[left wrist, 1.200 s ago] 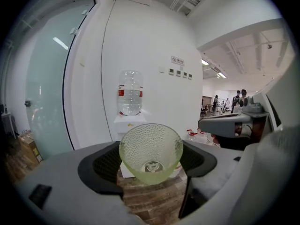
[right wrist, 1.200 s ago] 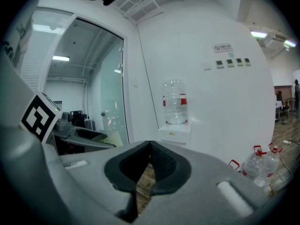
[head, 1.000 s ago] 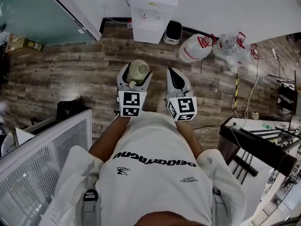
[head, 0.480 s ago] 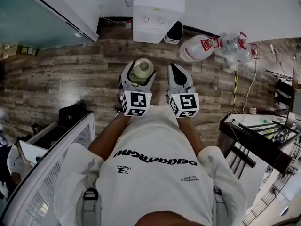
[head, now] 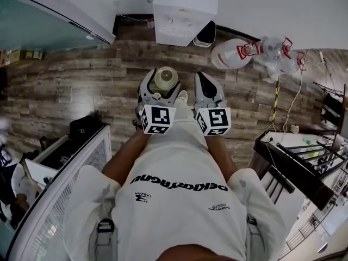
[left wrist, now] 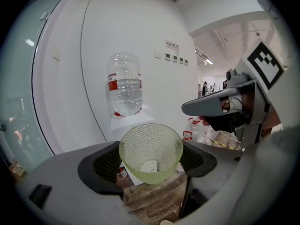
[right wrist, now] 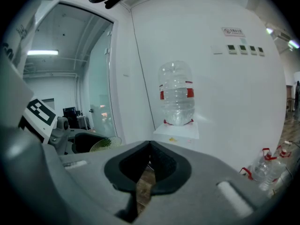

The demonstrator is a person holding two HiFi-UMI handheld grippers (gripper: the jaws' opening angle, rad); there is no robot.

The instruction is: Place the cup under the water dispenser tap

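Floor: wood planks (head: 81, 86) are laid up to a white wall (head: 283, 4).
Dispenser: one white dispenser (head: 176, 12) is set against that wall, with one clear bottle (left wrist: 124, 83) upended on top; its taps are too small to be counted.
Cup: one green dimpled cup (left wrist: 151, 153) is carried mouth up, off the floor, in the left gripper (head: 162, 79).
Left gripper: its jaws are clamped wide on the cup's sides.
Right gripper: the right gripper (right wrist: 149, 165) is closed, with nothing between its jaws, and is held just beside the left.
Relation: the dispenser lies straight ahead of the cup and well apart from it. The cup's axis is judged near upright, so it would have to be carried forward and lowered under a tap. The left hand is the one placed to do it.
Counts: two grippers, one cup, one dispenser. At least two spare jugs (head: 228, 53) are left on the floor to its right, and one black bin (head: 205, 34) just beside it.
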